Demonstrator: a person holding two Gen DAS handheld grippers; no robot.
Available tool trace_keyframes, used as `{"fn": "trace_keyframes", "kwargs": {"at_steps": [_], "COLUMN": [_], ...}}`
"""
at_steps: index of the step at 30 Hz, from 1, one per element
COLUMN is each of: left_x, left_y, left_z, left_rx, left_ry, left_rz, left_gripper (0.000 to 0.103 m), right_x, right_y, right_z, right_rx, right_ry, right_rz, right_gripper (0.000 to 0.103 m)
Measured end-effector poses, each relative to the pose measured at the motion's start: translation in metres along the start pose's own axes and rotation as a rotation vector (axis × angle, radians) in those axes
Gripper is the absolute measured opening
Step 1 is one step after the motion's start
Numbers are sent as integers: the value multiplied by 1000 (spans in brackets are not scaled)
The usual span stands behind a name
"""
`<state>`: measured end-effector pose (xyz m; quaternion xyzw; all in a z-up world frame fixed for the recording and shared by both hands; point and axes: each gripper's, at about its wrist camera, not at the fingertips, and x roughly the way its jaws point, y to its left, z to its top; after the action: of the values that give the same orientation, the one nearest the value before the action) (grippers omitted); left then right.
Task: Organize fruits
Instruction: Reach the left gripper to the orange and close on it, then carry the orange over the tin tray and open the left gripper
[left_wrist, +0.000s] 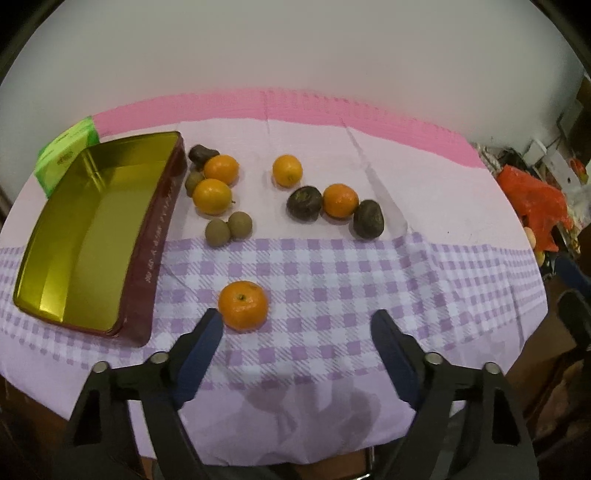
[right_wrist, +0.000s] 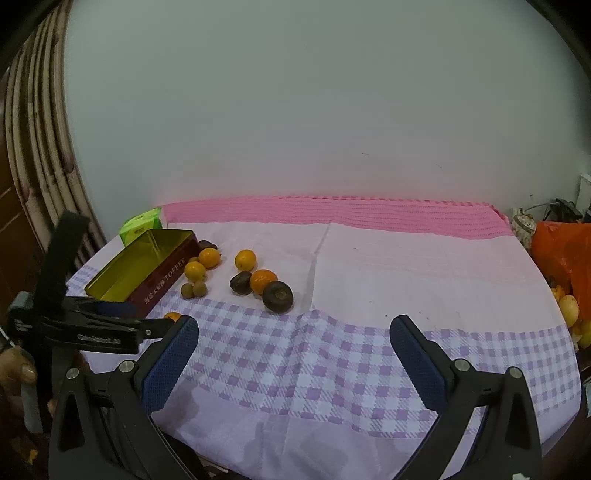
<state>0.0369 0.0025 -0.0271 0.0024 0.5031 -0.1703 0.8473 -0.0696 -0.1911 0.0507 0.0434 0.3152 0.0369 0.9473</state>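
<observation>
While the left gripper (left_wrist: 295, 321) stood with jaws apart and empty, the nearest mandarin (left_wrist: 242, 305) lay on the tabletop (left_wrist: 332, 266) at its eleven o'clock, touching the left finger, the right gripper (right_wrist: 293, 332) open and farther off.

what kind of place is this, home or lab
Most likely a lived-in home room, not a lab: a table under a checked tablecloth against a plain wall, a toffee tin beside loose fruit, and household clutter with an orange plastic bag alongside.

Clothed table (left_wrist: 332, 280) bears tin (left_wrist: 88, 236), scattered fruits (left_wrist: 242, 304).
</observation>
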Motion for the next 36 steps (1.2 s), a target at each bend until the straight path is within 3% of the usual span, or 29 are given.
{"fn": "trace_keyframes", "kwargs": {"at_steps": [4,6,12,16,30,32,33,36], "left_x": [21,30,31,19,50,54,57,58], "left_y": [-1,3,6,7,11,8,7,4], "left_z": [4,6,12,13,9,9,10,8], "left_rx": [32,20,44,40,46,72,82,108], "left_ry": [47,62,18,-31,36,39,41,32], "left_rz": [17,20,128,148,179,201,208,216], "left_gripper": [60,58,58,58,58,51,38,37], "right_x": [2,4,10,12,13,14,14,16], "right_y": [-3,-4,-8,-11,-13,-14,-14,-15], "right_z": [1,1,0,-1,0,0,0,1], "right_rx": [17,24,44,62,78,80,81,83], "right_ry": [13,19,40,49,64,66,67,72], "right_rz": [8,11,21,25,31,32,34,34], "right_gripper": [103,103,103,103,103,103,103,103]}}
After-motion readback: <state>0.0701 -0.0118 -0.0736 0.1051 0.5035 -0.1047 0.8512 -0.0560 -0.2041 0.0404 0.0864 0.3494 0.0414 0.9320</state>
